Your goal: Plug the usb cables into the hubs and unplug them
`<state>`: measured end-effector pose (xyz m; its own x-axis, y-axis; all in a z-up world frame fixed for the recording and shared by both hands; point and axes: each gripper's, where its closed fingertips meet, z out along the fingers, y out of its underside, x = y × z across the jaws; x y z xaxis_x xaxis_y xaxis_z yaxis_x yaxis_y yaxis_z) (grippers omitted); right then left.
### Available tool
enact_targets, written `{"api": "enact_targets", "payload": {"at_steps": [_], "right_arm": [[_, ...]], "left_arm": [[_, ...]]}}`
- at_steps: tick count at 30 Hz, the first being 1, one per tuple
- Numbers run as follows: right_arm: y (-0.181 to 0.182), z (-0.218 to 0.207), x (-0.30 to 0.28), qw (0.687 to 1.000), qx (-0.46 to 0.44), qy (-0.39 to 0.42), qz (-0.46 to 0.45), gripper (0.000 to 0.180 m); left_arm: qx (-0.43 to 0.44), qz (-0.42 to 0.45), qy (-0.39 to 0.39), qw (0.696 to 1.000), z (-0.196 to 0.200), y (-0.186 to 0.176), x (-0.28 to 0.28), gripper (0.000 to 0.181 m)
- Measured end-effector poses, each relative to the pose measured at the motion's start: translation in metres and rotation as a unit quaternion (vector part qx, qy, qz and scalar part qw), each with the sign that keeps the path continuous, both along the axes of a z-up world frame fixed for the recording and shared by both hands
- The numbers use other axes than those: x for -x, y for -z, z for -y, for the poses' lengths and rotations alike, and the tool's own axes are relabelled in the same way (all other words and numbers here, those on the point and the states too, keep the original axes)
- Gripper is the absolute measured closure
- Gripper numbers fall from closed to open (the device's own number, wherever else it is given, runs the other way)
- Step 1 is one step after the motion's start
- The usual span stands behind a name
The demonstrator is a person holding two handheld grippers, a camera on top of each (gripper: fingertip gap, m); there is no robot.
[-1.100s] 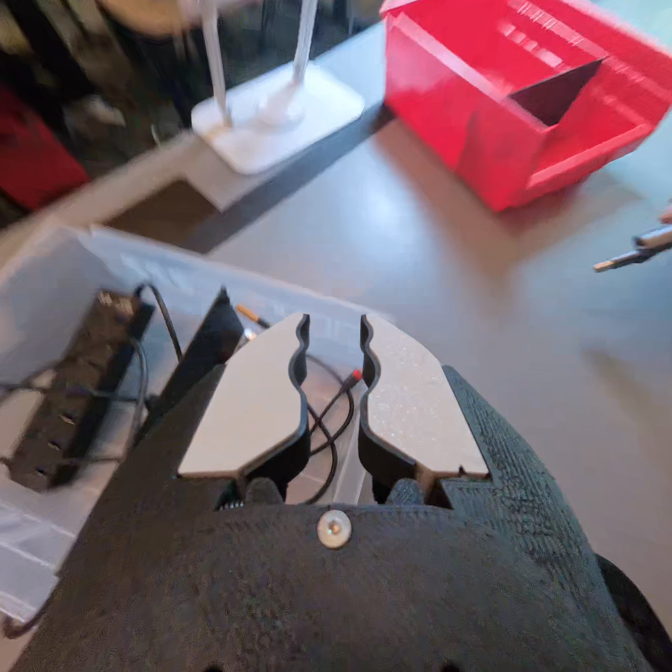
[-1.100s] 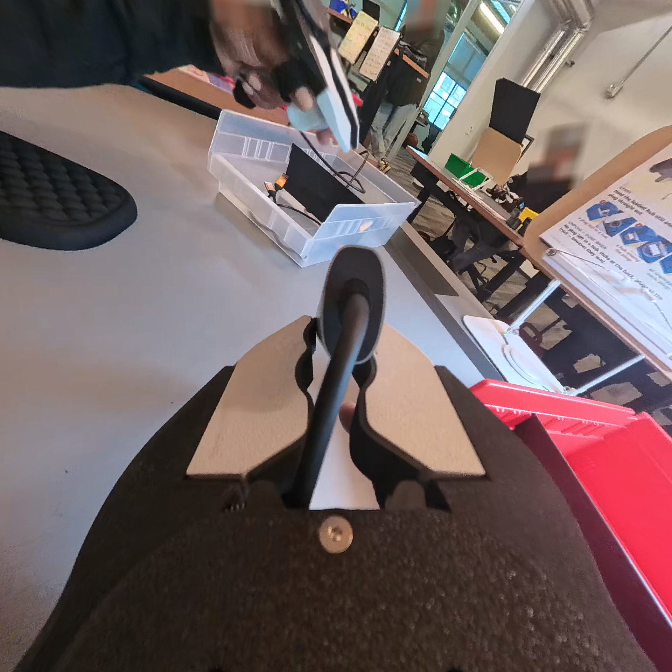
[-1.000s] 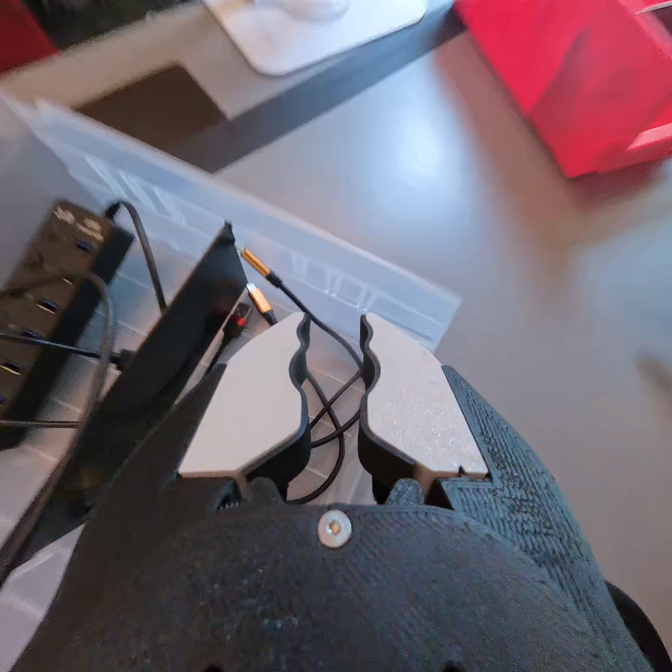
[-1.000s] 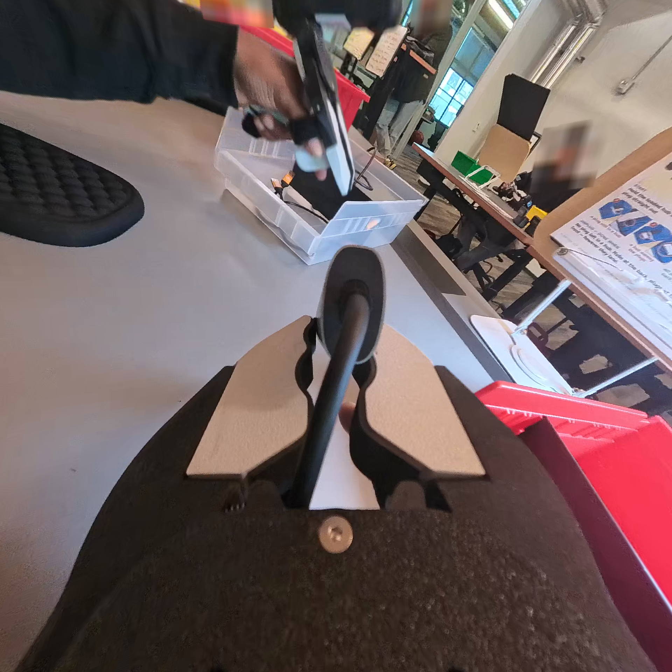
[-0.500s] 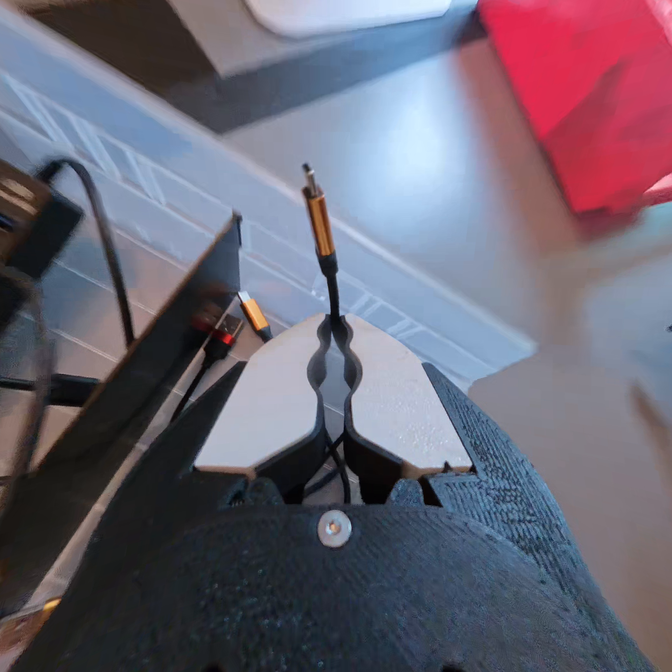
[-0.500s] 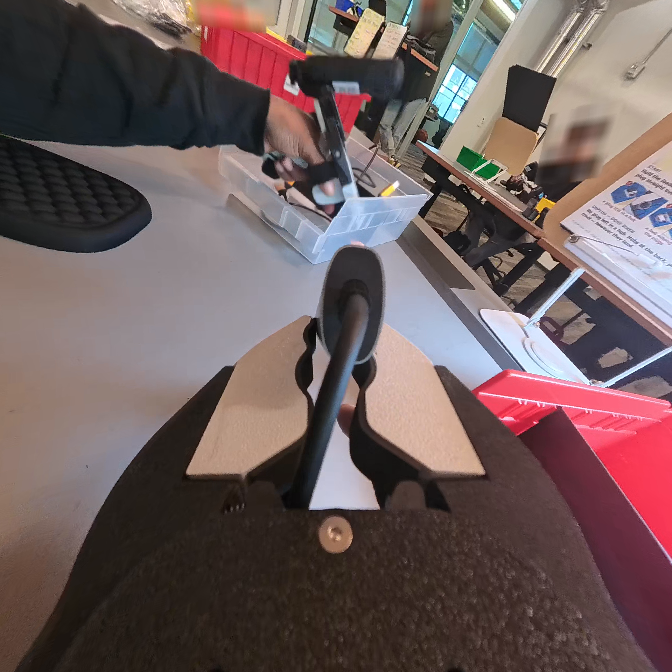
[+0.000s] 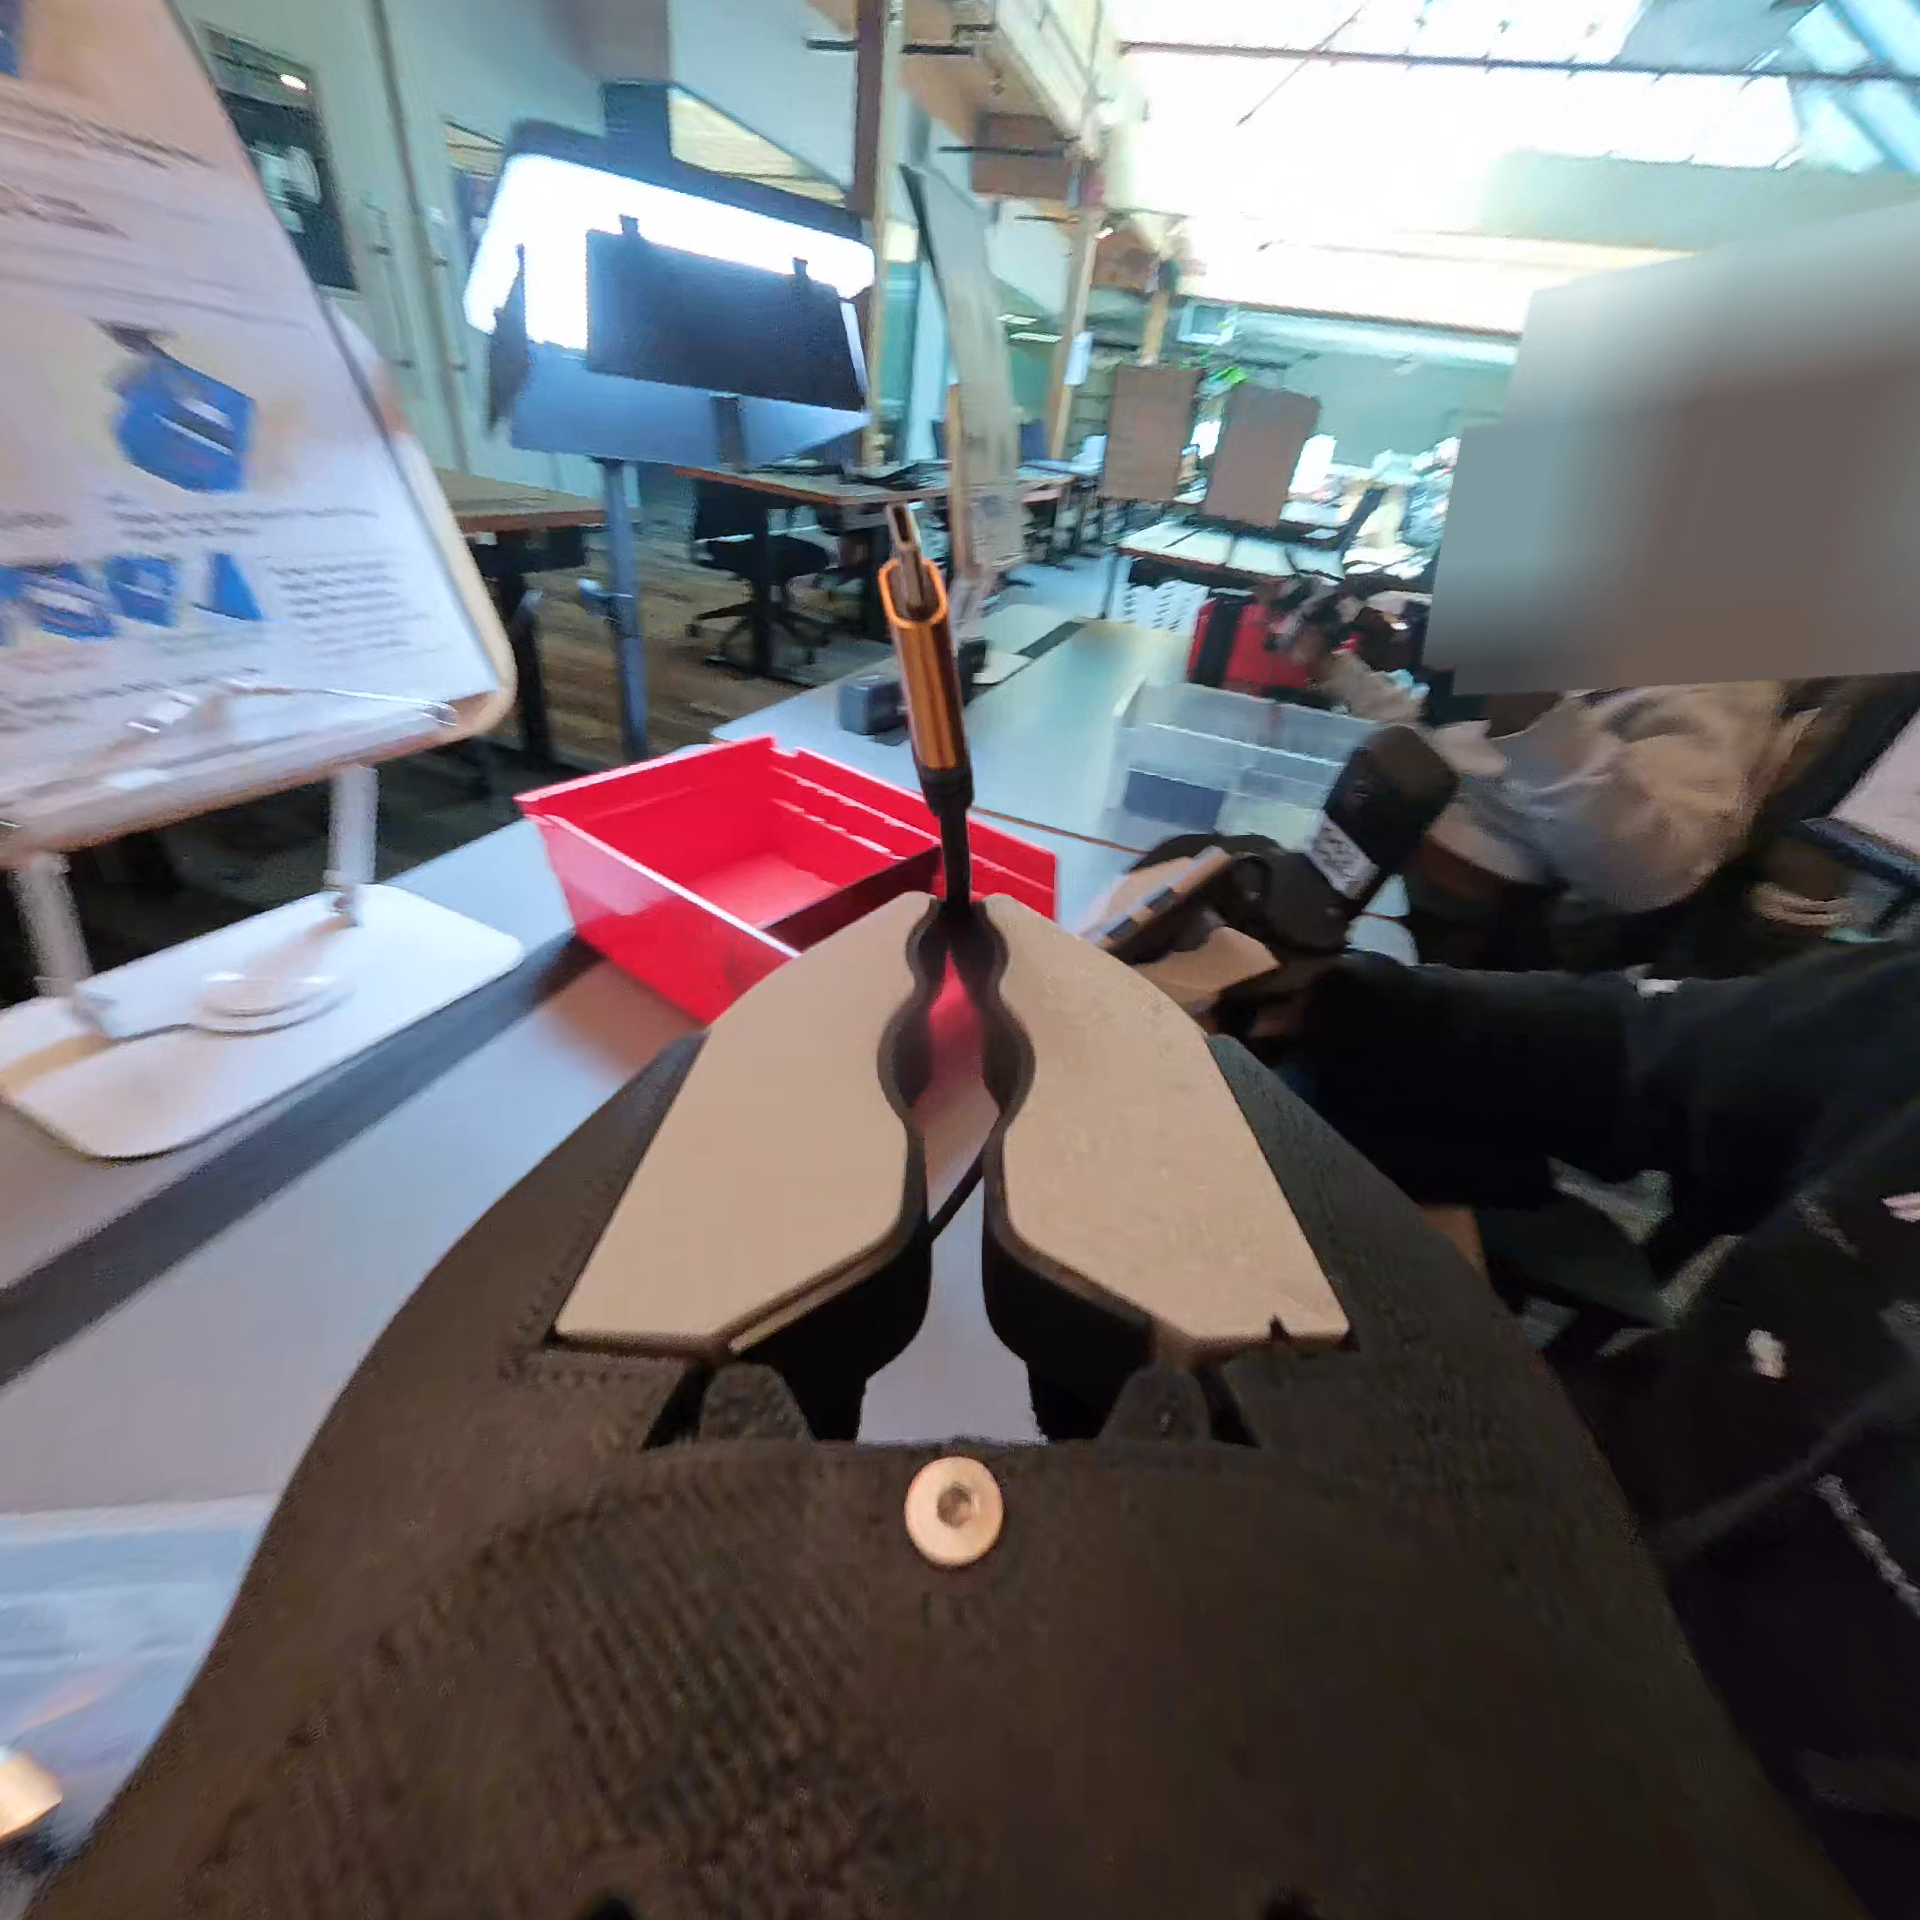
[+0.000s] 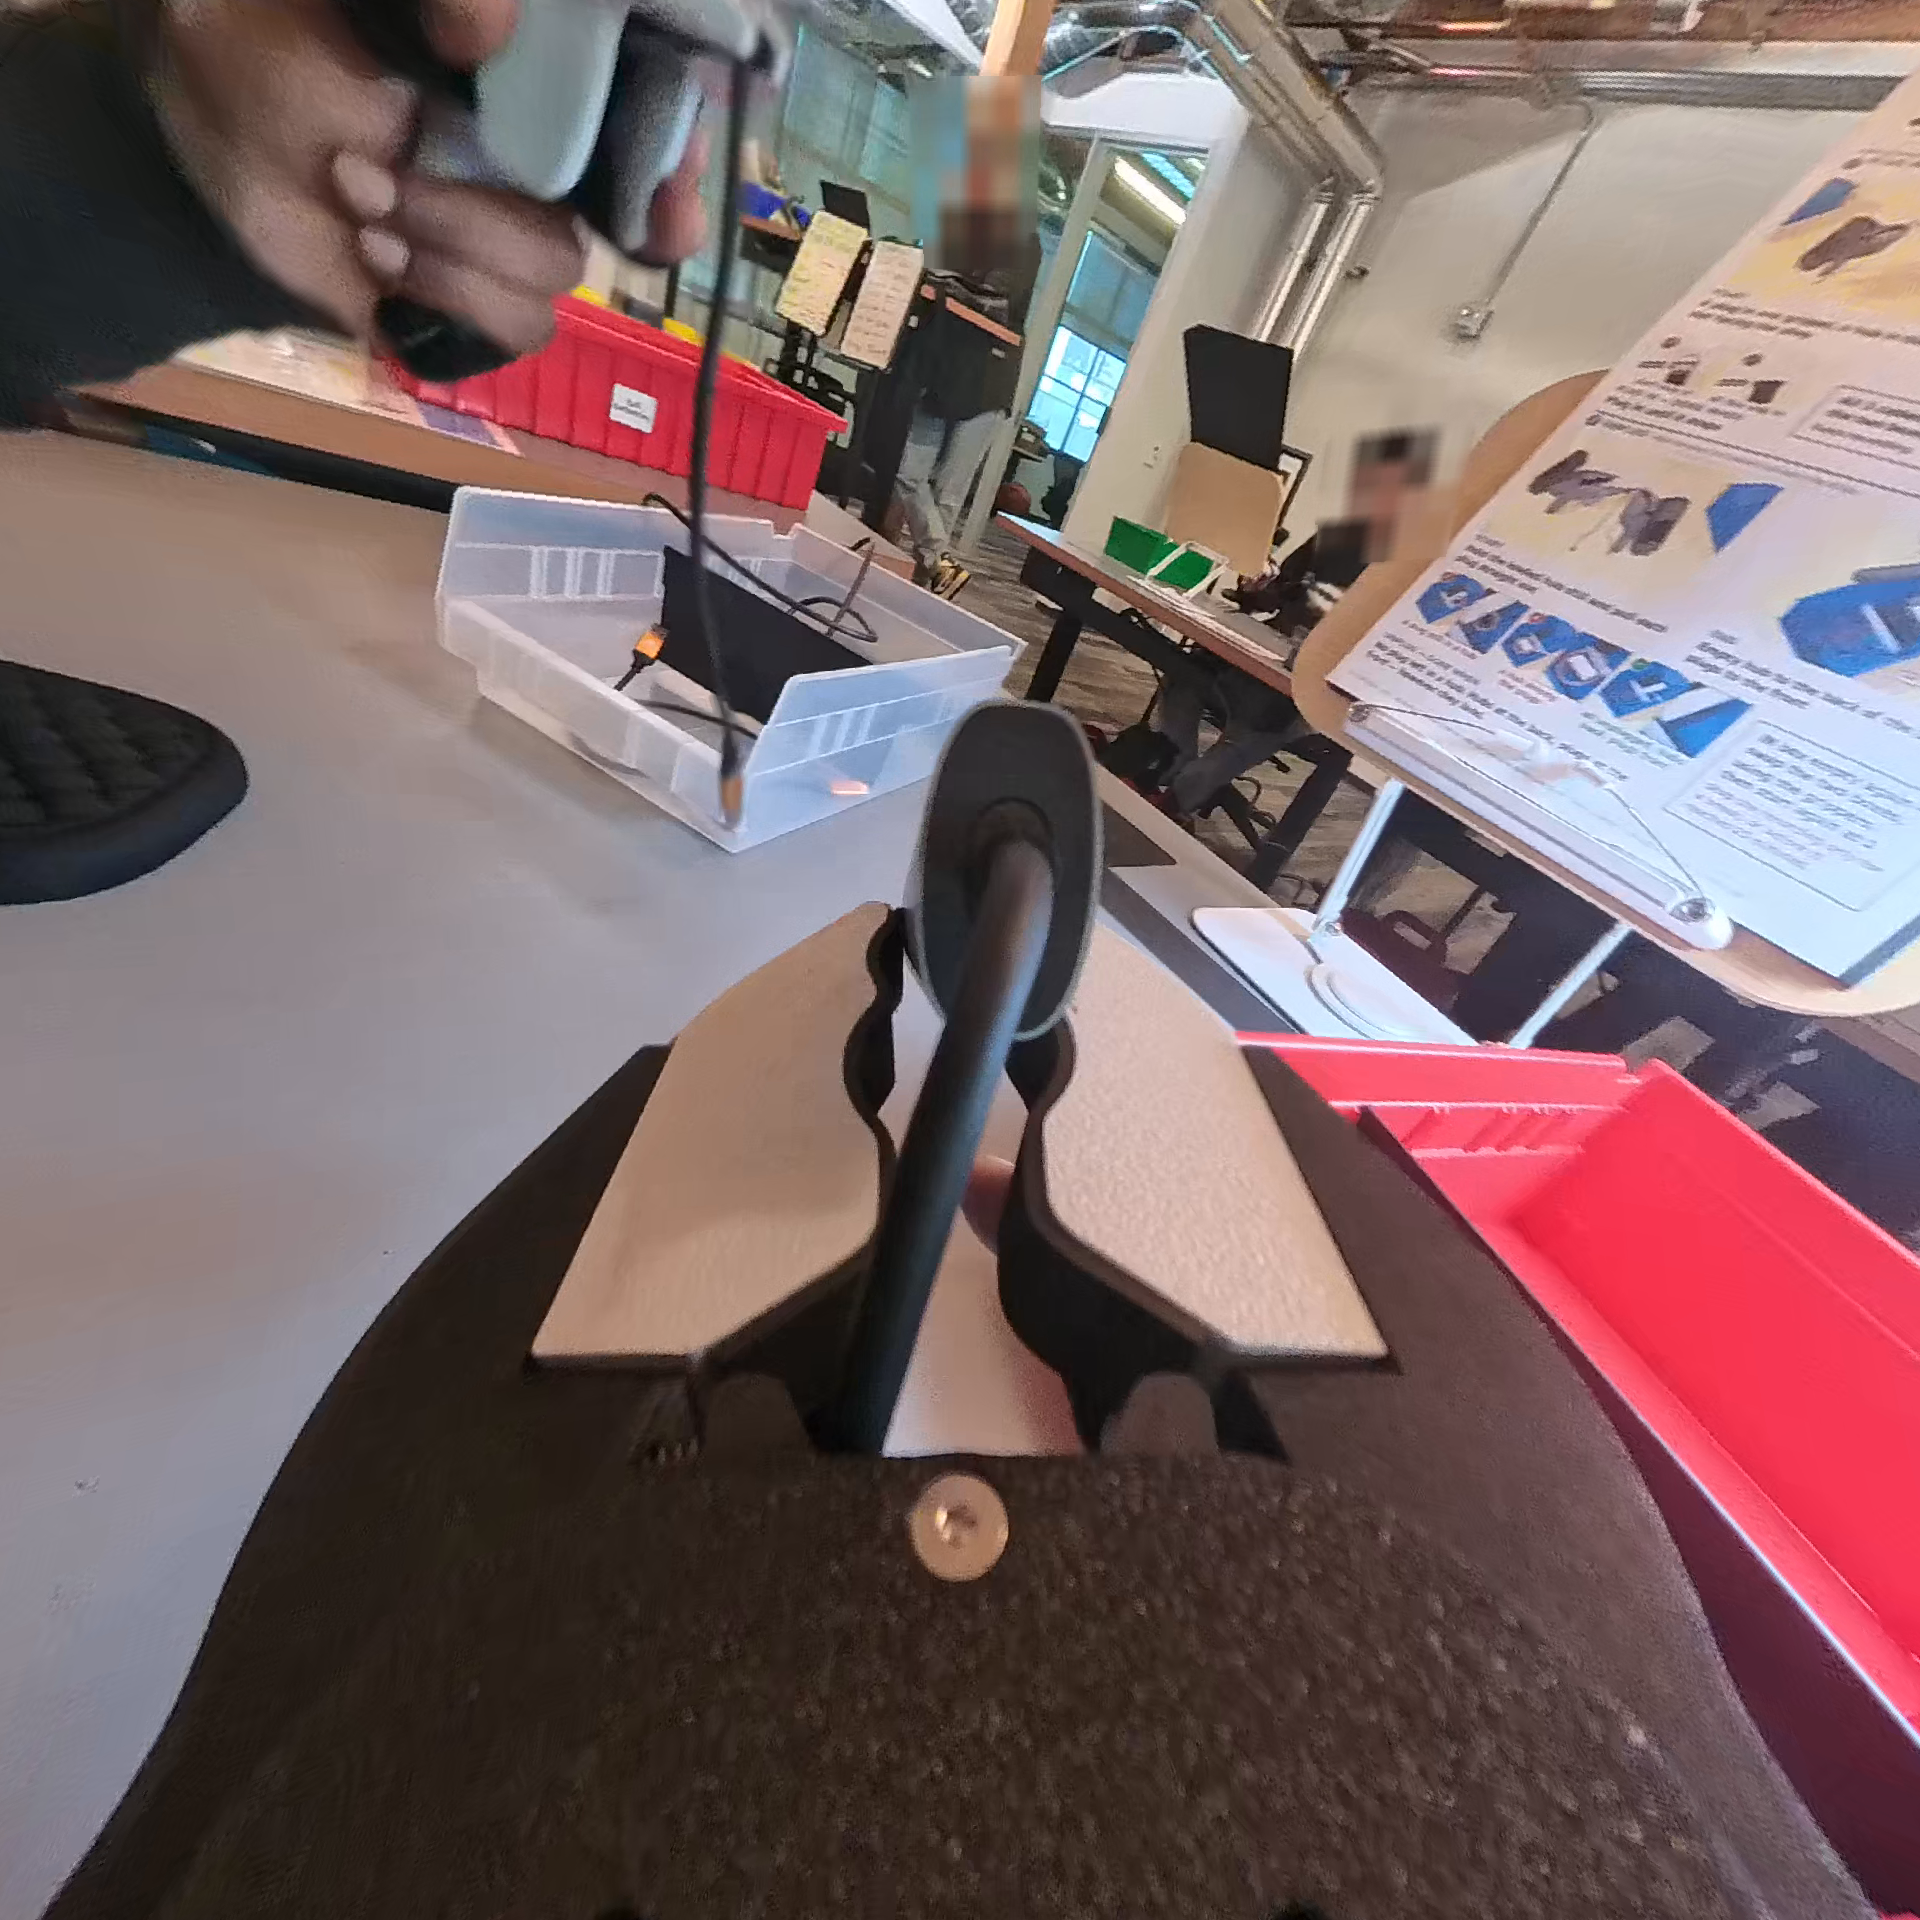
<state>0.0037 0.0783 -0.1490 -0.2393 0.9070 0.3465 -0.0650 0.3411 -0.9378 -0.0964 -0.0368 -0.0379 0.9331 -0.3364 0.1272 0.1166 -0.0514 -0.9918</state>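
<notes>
left tongs (image 7: 956, 914) lifted cable (image 7: 925, 675) clear.

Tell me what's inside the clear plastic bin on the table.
The clear bin holds a black divider, loose black cables and an orange-tipped plug. Whatever lies behind the divider is hidden.
</notes>
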Motion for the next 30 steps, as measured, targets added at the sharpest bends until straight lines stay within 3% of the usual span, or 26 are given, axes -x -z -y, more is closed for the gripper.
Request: {"api": "enact_targets", "payload": {"at_steps": [4,9,11,14,19,22,30], "right_arm": [[-0.002,-0.01,-0.002,1.0,0.002,0.013,-0.005,0.162],[-0.002,-0.012,-0.002,1.0,0.002,0.012,-0.004,0.162],[0.0,-0.011,-0.001,1.0,0.003,0.009,0.0,0.162],[0.002,-0.01,0.001,1.0,0.001,0.007,0.004,0.162],[0.002,-0.009,0.001,1.0,0.002,0.007,0.004,0.161],[0.002,-0.008,0.001,1.0,0.0,0.008,0.004,0.162],[0.005,-0.004,-0.001,1.0,-0.014,0.004,0.007,0.162]], "left_arm": [[0.011,0.064,0.095,0.993,0.007,0.054,-0.036,0.177],[0.137,0.064,0.141,0.978,0.036,0.14,-0.053,0.176],[0.179,0.038,0.135,0.974,0.054,0.156,-0.048,0.173],[0.211,0.032,0.136,0.967,0.079,0.151,-0.038,0.161],[0.198,0.029,0.067,0.978,0.086,0.115,-0.004,0.152],[0.195,0.04,-0.02,0.98,0.069,0.102,0.025,0.158],[0.43,-0.047,-0.141,0.891,0.017,0.23,0.046,0.15]]}}
